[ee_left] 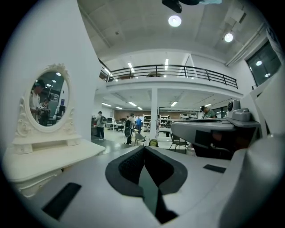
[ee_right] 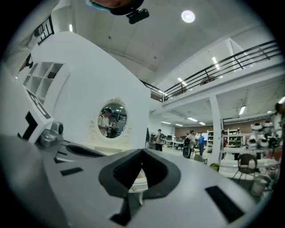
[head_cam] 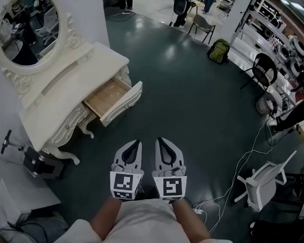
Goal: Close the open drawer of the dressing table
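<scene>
The cream dressing table [head_cam: 66,90] stands at the left against a white wall, with an oval mirror [head_cam: 29,29] on top. Its drawer [head_cam: 123,107] is pulled out towards the floor's middle, and its wooden inside shows bare. My left gripper [head_cam: 136,142] and right gripper [head_cam: 161,140] hang side by side over the dark floor, short of the drawer and touching nothing. Both are shut with nothing between the jaws. In the left gripper view the gripper [ee_left: 144,149] has the table [ee_left: 49,156] to its left. The right gripper [ee_right: 142,151] points at the mirror [ee_right: 111,120].
A white swivel chair [head_cam: 263,184] and loose cables [head_cam: 239,172] lie at the right. A black device [head_cam: 39,163] sits by the table's near leg. Chairs [head_cam: 201,24], a green backpack [head_cam: 218,50], shelves and several people are at the far side of the hall.
</scene>
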`<action>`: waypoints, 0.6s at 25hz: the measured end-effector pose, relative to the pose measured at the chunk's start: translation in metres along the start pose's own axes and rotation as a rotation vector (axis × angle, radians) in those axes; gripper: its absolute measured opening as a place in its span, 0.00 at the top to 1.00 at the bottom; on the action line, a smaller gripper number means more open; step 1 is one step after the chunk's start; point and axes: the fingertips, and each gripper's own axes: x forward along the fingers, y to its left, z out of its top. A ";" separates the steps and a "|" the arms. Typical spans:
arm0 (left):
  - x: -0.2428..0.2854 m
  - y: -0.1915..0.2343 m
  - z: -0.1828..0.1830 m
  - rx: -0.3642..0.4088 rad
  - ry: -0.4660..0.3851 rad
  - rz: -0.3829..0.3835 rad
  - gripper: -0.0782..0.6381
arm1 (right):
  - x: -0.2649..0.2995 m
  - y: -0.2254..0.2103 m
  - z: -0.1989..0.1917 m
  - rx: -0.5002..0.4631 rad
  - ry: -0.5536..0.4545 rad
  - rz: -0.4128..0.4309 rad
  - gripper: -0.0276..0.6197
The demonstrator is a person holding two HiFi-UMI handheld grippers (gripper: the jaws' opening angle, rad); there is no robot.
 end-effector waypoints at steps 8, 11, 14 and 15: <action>0.036 0.051 -0.001 -0.006 0.013 0.088 0.88 | 0.062 0.001 -0.003 -0.002 -0.025 0.083 0.93; 0.056 0.080 0.012 -0.009 -0.002 0.157 0.88 | 0.098 -0.004 0.000 -0.010 -0.032 0.136 0.93; 0.082 0.097 0.022 -0.012 -0.010 0.199 0.88 | 0.135 -0.016 0.006 -0.023 -0.047 0.179 0.93; 0.090 0.102 0.022 -0.015 -0.005 0.214 0.88 | 0.146 -0.021 0.007 -0.024 -0.046 0.193 0.93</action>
